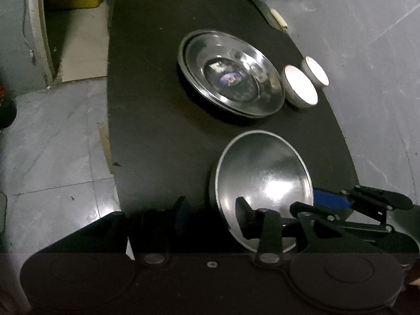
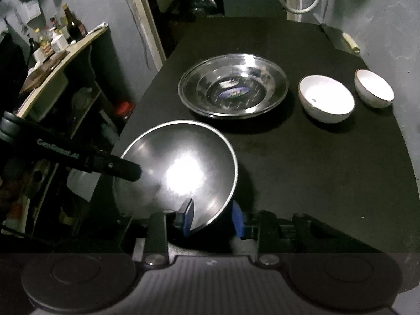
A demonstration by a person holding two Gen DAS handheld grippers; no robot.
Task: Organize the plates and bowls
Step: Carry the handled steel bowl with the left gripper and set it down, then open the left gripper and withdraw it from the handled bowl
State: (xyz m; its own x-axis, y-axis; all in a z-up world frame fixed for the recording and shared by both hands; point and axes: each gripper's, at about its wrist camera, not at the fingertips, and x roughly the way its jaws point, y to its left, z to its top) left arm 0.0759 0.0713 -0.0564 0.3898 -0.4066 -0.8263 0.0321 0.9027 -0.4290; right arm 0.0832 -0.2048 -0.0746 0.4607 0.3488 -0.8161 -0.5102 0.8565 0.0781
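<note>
Grippers flank the shiny round steel bowl — right gripper parted astride its near rim, pads not pressing; left gripper open over the opposite rim. Best release evenly, so it settles flat on the black surface, near the wide steel plate.

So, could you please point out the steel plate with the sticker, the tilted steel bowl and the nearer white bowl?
steel plate (image 2: 232,86): right wrist view, on its inner base by the sticker.
tilted steel bowl (image 2: 181,168): right wrist view, on its shiny inside.
nearer white bowl (image 2: 326,95): right wrist view, on its white inside.
</note>
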